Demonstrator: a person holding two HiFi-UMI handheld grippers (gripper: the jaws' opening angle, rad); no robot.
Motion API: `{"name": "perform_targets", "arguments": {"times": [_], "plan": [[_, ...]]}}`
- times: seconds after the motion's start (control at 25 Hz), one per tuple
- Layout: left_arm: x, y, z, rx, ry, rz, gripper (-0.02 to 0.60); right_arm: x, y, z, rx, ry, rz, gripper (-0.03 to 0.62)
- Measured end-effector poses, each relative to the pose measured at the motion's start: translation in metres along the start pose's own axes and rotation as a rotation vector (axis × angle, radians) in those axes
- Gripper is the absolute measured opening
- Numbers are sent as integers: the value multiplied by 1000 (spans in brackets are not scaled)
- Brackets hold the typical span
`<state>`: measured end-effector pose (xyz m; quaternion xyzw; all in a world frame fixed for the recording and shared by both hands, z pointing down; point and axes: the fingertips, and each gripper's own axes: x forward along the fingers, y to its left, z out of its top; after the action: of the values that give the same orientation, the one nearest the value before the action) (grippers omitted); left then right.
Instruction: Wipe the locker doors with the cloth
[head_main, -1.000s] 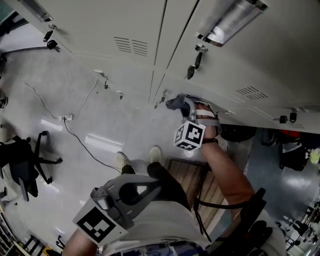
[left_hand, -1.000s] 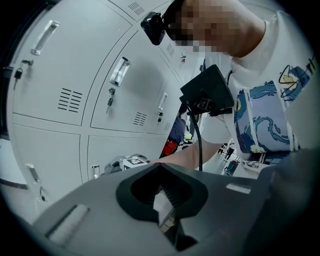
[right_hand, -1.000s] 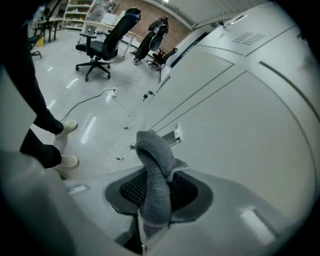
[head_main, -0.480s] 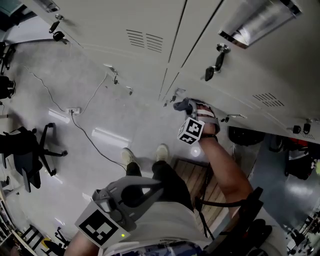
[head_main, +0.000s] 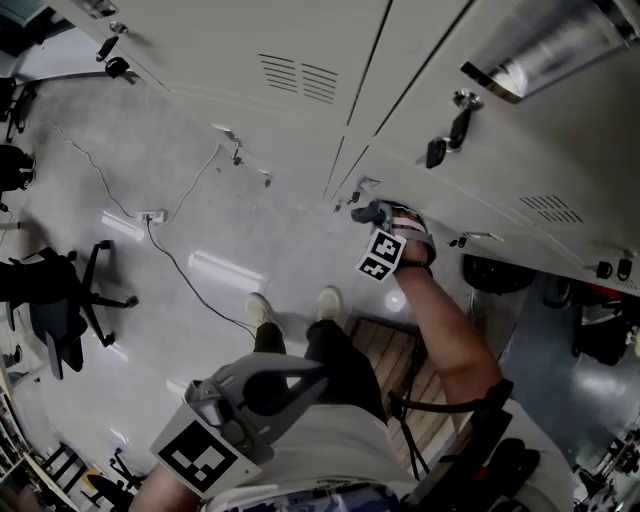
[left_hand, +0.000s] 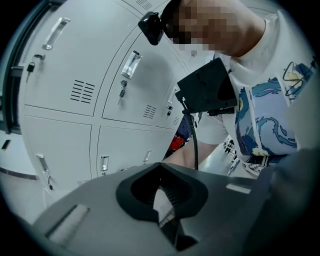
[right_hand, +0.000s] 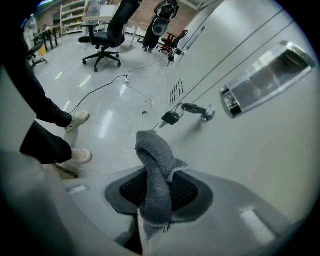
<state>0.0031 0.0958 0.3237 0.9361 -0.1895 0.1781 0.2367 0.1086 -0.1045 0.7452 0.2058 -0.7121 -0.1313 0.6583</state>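
Left tool (left_hand: 162, 199) held low by the waist, jaws together on nothing, right tool (right_hand: 154, 200) clamped on a grey terry cloth (right_hand: 152, 160), cloth by a pale grey metal locker door (head_main: 440, 80), near a hanging padlock (right_hand: 170, 118).

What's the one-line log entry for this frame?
phase: wipe | right claw: shut on grey cloth, by locker door | left claw: shut, empty

cloth (head_main: 365, 212) nearer door seam (head_main: 344, 140), lower down
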Motion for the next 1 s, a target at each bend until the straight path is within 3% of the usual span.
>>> {"name": "perform_targets", "arguments": {"times": [0.16, 0.32, 0.72, 1.0], "plan": [[1, -4, 2, 10, -5, -20, 3, -16, 0, -2, 11, -4, 15, 110], [0, -11, 9, 31, -21, -51, 3, -76, -8, 12, 14, -64, -18, 112], [-7, -32, 35, 107, -85, -147, 3, -274, -99, 52, 58, -208, -245, 112], [-12, -37, 37, 140, -84, -168, 3, -318, -140, 64, 68, -227, -338, 112]]}}
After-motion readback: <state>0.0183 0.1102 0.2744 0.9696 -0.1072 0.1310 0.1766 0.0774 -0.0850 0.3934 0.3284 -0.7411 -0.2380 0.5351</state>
